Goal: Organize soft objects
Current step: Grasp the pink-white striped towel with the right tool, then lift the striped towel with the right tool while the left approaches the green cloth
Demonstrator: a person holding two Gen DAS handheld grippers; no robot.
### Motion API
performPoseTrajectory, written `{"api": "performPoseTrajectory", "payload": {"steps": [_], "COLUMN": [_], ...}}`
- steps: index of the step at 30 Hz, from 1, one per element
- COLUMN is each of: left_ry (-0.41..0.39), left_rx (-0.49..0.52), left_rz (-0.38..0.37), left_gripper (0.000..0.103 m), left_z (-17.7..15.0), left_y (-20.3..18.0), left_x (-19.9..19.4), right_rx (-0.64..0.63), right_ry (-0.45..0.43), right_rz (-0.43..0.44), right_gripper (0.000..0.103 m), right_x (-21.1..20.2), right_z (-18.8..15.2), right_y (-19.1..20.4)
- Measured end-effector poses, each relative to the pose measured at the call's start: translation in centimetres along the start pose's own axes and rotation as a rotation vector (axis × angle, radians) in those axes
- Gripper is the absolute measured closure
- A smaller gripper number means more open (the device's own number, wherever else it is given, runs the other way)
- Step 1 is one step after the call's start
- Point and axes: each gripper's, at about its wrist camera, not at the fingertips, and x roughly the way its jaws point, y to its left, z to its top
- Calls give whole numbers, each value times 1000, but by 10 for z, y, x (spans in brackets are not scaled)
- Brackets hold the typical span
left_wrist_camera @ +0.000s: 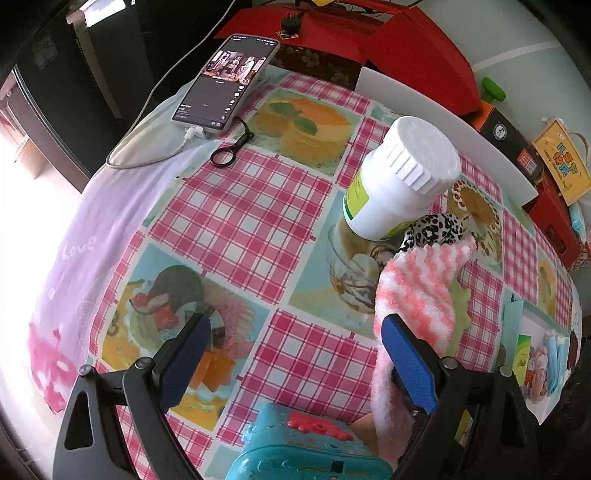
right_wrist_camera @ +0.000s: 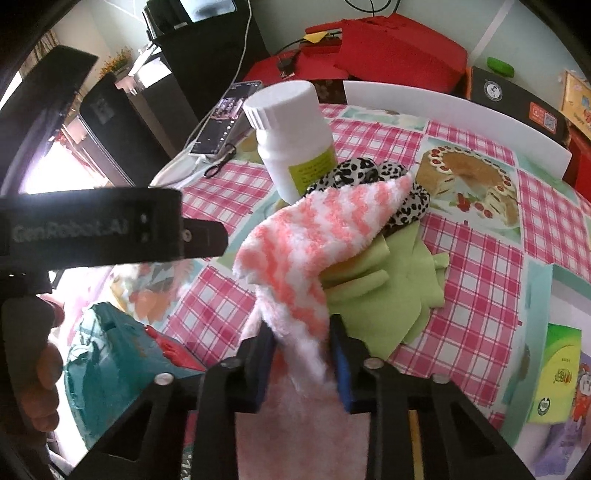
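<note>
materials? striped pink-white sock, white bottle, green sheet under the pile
Fuzzy pink-and-white striped sock: looks like plush chenille-type knit, its surface raised and fluffy. White screw-cap bottle: probably plastic, smooth semi-matte, ribbed cap. Pale green flat sheet: likely thin felt or foam, matte with clean cut edges; cannot tell which.

White bottle (left_wrist_camera: 399, 177) upright on checked tablecloth (left_wrist_camera: 258, 206); phone (left_wrist_camera: 225, 83), red boxes (left_wrist_camera: 369, 33) behind

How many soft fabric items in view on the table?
3. Pink-and-white striped sock, near end between the right gripper pads; leopard-print fabric beside the white bottle; green cloth under the sock. More may be hidden beneath.
</note>
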Motion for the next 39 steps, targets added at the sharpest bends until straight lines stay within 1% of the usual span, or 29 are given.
{"api": "performPoseTrajectory", "payload": {"steps": [1, 3, 7, 12, 15, 21, 29, 35, 39], "left_ry": [-1, -3, -5, -13, -20, -54, -60, -71, -76], "left_rx": [0, 2, 10, 15, 20, 18, 37, 44, 53], "left_rz": [0, -1, -3, -8, -11, -27, -29, -37, -48], "left_gripper": [9, 9, 9, 9, 9, 9, 9, 9, 9], "left_z": [0, 0, 0, 0, 2, 4, 4, 3, 3], "left_y": [0, 0, 0, -1, -2, -4, -12, -15, -18], "left_x": [0, 0, 1, 0, -3, -14, -16, -19, -20], "right_rx": [2, 8, 28, 45, 61, 81, 101, 117, 133], "right_ry": [-3, -7, -20, -47, -77, -129, -198, -236, -278], "right_rz": [4, 14, 36, 54, 72, 84, 106, 103, 93], "right_gripper": [85, 89, 91, 92, 92, 92, 93, 93, 93], "right_x": [-1, -4, -11, -21, -32, -51, -78, -92, -107], "right_z": [0, 1, 1, 3, 5, 7, 12, 11, 10], "right_y": [-1, -2, -8, -16, -21, -30, -39, -46, -53]}}
